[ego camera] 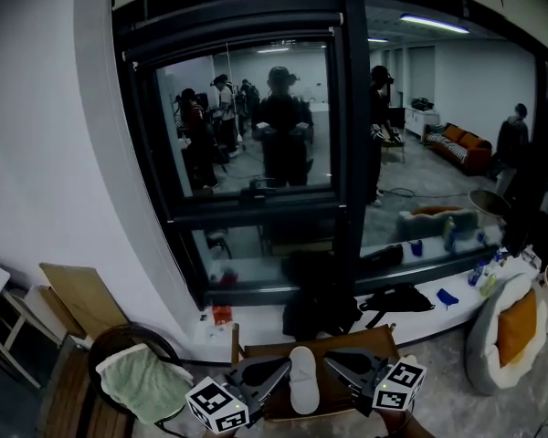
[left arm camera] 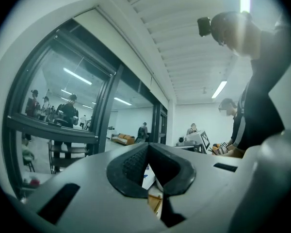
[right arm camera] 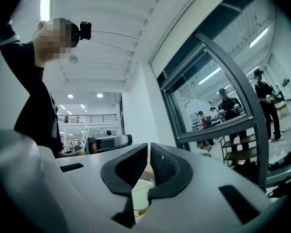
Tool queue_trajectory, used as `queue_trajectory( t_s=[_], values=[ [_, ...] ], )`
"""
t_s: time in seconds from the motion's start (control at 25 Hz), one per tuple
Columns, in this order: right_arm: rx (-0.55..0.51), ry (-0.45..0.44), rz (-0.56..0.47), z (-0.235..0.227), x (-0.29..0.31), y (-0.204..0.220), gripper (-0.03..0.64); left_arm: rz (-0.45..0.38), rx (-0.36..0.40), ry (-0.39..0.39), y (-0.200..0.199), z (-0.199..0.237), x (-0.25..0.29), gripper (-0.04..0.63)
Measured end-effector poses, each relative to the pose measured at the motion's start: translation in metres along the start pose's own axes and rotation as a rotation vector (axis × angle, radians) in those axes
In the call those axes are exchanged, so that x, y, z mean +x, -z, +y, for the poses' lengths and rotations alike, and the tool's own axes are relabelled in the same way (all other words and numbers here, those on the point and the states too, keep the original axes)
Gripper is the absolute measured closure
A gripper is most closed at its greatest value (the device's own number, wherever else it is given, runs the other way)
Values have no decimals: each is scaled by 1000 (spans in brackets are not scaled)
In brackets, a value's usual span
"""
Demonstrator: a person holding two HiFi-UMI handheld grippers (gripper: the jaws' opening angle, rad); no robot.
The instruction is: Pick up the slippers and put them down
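In the head view a white slipper (ego camera: 303, 379) lies lengthwise on a brown wooden top (ego camera: 352, 343) at the bottom middle. My left gripper (ego camera: 281, 370) and right gripper (ego camera: 333, 361) hover on either side of it, tips pointing toward each other. In the left gripper view the left gripper (left arm camera: 148, 148) has its dark pads meeting at the tips with nothing clamped. The right gripper (right arm camera: 148, 148) looks the same in its own view. A pale patch of the slipper (right arm camera: 140, 194) shows low through the gap behind the pads. I see only this one slipper.
A dark-framed window (ego camera: 347, 108) fills the wall ahead, with people mirrored in it. Black bags (ego camera: 320, 308) sit on the white ledge below it. A chair with a pale green cloth (ego camera: 144, 381) is at the lower left, and a beanbag with an orange cushion (ego camera: 516, 325) at the right.
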State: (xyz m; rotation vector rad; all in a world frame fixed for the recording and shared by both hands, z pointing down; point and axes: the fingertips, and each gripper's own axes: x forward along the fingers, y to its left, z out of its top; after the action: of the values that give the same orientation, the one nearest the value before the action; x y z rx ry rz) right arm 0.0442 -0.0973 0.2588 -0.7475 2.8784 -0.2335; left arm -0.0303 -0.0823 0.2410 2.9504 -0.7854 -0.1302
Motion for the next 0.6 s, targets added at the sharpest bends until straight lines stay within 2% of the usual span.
queue_trajectory(
  t_s=[0.28, 0.48, 0.6],
  values=[
    [0, -1, 36, 3, -1, 11, 584, 58, 3, 13, 23, -2, 3, 592],
    [11, -9, 27, 2, 2, 15, 586, -24, -59, 57, 24, -2, -2, 592],
    [-11, -27, 31, 7, 4, 17, 586, -7, -43, 60, 28, -4, -4, 592]
  ],
)
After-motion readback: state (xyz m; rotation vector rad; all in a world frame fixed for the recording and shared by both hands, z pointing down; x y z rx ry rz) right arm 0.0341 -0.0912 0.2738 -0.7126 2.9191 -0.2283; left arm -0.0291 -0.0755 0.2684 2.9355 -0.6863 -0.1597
